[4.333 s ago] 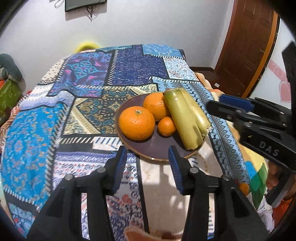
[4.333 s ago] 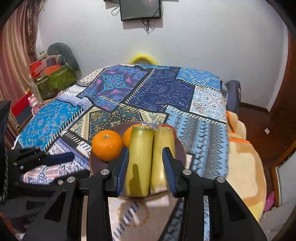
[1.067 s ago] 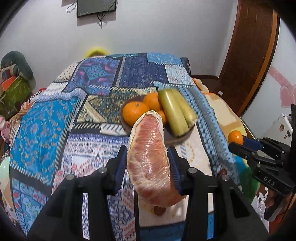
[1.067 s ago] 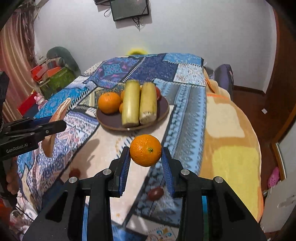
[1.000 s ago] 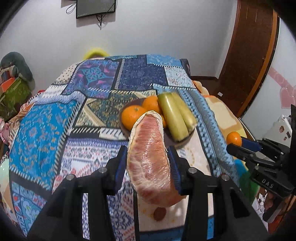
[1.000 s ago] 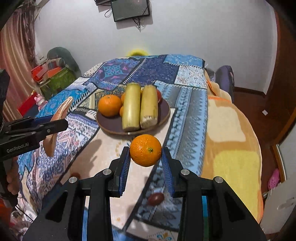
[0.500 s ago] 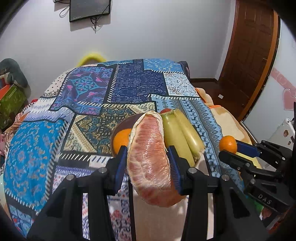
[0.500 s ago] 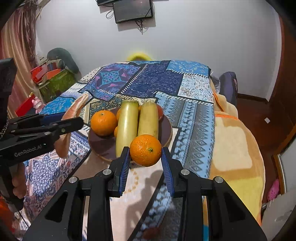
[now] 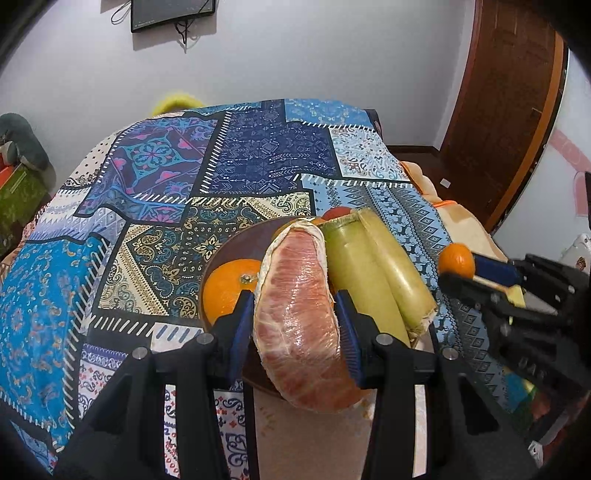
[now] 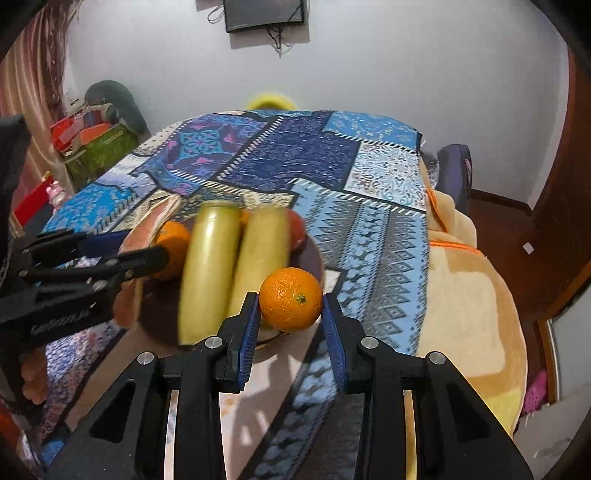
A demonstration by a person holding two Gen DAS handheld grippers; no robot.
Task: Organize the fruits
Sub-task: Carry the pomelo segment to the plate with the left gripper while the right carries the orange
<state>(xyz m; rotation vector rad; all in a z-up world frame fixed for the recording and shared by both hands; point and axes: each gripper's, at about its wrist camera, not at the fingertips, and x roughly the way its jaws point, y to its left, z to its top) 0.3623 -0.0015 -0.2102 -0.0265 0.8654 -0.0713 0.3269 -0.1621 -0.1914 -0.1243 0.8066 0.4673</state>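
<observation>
My left gripper [image 9: 295, 325] is shut on a large pink peeled pomelo segment [image 9: 301, 317] and holds it over the near part of the dark brown plate [image 9: 236, 243]. The plate holds an orange [image 9: 225, 286], two pale green stalks [image 9: 373, 273] and a red fruit [image 9: 336, 212]. My right gripper [image 10: 290, 326] is shut on an orange [image 10: 290, 299], held just above the plate's near right rim [image 10: 317, 258]. The stalks [image 10: 210, 266] lie to its left. The left gripper [image 10: 110, 258] with the pomelo [image 10: 147, 225] shows at the left.
The plate sits on a blue patchwork cloth [image 9: 258, 155] over a table. A beige blanket [image 10: 469, 295] lies to the right. A wooden door [image 9: 506, 96] stands at the right. Bags and boxes [image 10: 96, 144] sit at the far left. A wall screen [image 10: 266, 13] hangs above.
Both grippers took fruit since the earliest frames and have moved forward toward the plate. The pomelo now hangs over the plate and the orange has reached its right rim.
</observation>
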